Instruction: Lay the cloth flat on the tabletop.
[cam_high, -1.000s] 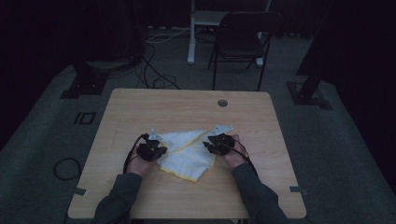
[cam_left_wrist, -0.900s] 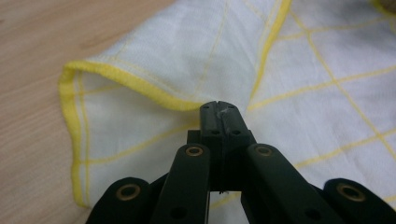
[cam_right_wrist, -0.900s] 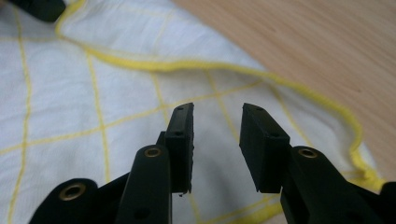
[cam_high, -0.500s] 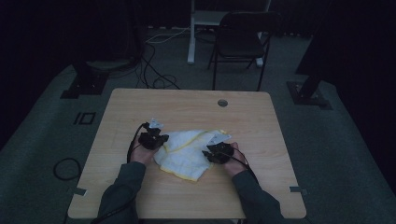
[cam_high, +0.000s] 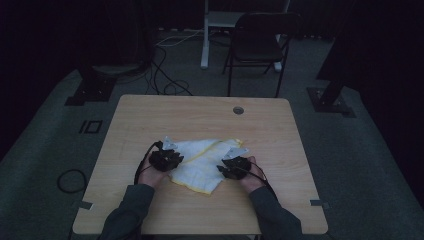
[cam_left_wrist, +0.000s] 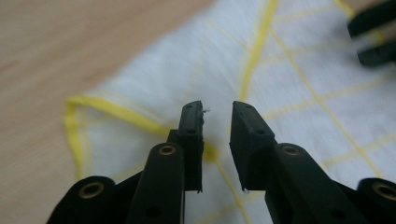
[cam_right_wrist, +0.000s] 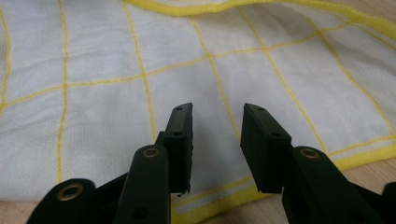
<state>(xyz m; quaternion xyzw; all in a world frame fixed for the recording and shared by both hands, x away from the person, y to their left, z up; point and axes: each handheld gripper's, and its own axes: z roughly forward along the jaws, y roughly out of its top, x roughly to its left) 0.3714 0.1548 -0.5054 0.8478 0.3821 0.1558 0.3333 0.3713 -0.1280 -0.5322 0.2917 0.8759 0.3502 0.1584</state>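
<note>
Now my left gripper (cam_left_wrist: 215, 114) and right gripper (cam_right_wrist: 216, 116) hover part-open, gripping nothing, over the cloth (cam_high: 200, 162) mid-table (cam_high: 150, 115). Probably folding; next, nip its edges.

The cloth (cam_right_wrist: 107, 70) under my grippers is soft woven fabric, matt white, with a yellow grid and a thicker yellow hem, faintly creased. My left gripper (cam_left_wrist: 215, 109) and right gripper (cam_right_wrist: 215, 112) have matt black plastic jaws with brass-coloured rivets. The table (cam_high: 150, 117) is smooth, pale wood-grain, low sheen.
</note>
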